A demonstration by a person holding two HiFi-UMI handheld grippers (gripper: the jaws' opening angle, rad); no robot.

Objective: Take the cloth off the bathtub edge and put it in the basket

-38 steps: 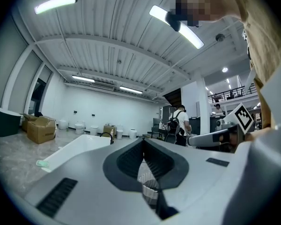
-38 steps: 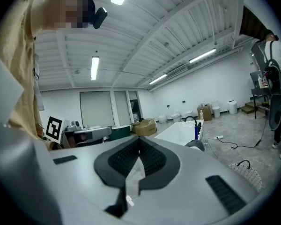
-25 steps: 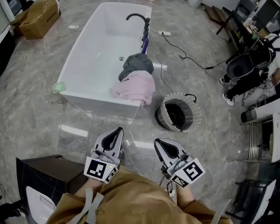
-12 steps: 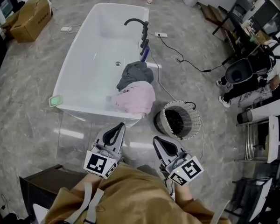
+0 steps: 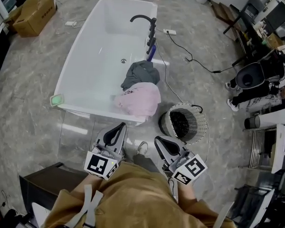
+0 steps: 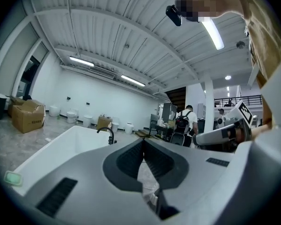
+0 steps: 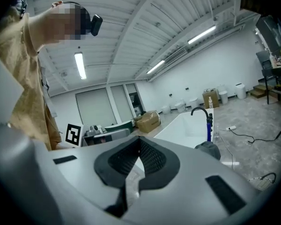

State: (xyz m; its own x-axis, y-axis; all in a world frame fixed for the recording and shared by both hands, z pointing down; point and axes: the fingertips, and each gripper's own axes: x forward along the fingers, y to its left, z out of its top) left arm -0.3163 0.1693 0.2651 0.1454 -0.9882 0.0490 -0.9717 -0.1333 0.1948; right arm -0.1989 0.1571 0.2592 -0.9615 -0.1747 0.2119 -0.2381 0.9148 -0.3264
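pink cloth [image 5: 138, 101] drapes over the bathtub [image 5: 104, 37] edge beside the basket [image 5: 166, 123].

The bathtub [image 5: 80, 61] is white, smooth and glossy. Its faucet [image 5: 145, 20] is black with a dull sheen. The pink cloth [image 5: 140, 101] and the grey cloth [image 5: 141, 72] on the tub edge are soft, matt, creased fabric. The basket [image 5: 167, 122] has a pale open-mesh wall and a dark interior. The floor [image 5: 33, 118] is grey veined stone or tile, polished enough to reflect light. The cardboard box [image 5: 35, 13] is brown and matt. The left gripper [image 6: 143, 142] and the right gripper [image 7: 139, 139] have smooth, matt grey plastic shells. Their pads [image 6: 129, 161] are black with a fine raised texture.
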